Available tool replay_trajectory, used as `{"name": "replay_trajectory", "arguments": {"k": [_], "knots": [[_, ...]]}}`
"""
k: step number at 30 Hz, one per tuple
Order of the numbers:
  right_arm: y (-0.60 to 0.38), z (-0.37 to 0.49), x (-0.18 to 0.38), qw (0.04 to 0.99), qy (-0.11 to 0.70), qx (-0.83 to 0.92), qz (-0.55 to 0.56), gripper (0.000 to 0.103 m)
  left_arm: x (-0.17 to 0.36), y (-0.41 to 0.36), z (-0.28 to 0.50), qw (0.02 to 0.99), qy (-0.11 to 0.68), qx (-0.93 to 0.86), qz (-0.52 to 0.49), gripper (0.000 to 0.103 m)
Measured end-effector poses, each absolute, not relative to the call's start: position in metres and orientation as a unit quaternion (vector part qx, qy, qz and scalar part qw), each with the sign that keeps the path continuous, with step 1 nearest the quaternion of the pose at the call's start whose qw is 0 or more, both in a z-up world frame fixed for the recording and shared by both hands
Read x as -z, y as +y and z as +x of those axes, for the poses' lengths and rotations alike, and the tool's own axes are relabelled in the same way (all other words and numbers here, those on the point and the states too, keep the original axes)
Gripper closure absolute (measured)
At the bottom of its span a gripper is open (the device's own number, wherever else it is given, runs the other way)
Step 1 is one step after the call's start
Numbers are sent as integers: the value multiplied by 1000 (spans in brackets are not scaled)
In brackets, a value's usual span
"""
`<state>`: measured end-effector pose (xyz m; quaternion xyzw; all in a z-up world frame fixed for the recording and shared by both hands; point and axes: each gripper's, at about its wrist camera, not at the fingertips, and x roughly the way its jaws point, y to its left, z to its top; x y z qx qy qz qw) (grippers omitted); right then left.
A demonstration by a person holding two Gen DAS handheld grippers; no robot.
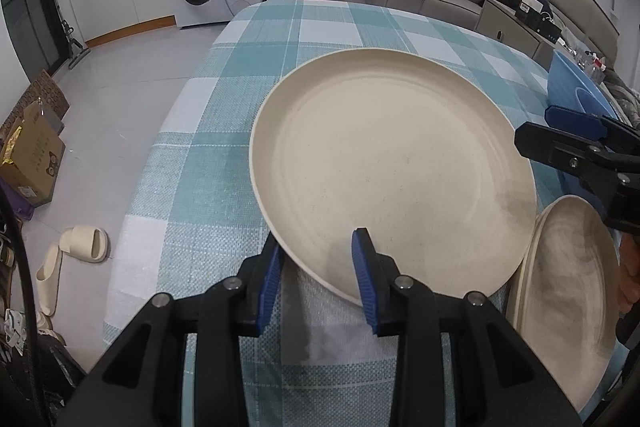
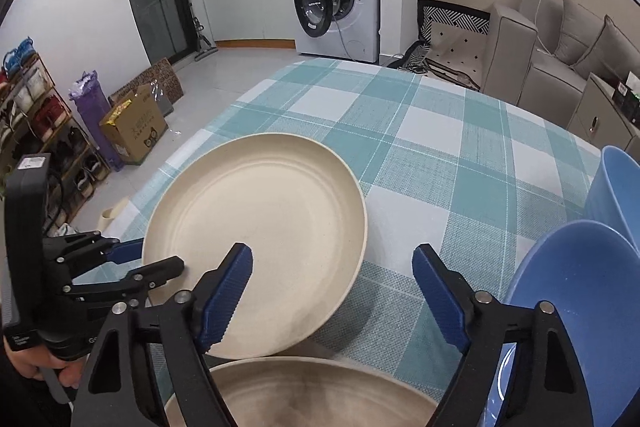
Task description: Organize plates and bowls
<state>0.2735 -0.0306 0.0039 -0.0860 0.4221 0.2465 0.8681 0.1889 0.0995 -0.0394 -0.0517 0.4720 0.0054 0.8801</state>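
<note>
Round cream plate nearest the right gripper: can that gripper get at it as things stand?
Probably yes. The right gripper is open, holding nothing, and the second round cream plate lies just below its fingers with nothing on it.

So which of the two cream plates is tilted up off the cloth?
The larger-looking cream plate whose near rim sits between the left gripper jaws; the other plate lies flat beside it, partly under its edge.
</note>
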Motion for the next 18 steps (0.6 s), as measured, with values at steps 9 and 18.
{"name": "replay_trajectory", "arguments": {"k": [9, 18], "knots": [[-25, 266, -3, 869, 411, -253, -107, 23, 40, 102, 187, 882, 469, -4, -49, 68], [-19, 262, 0, 866, 410, -257, -123, 25, 40, 103, 181, 887, 460, -1, -44, 67]]}}
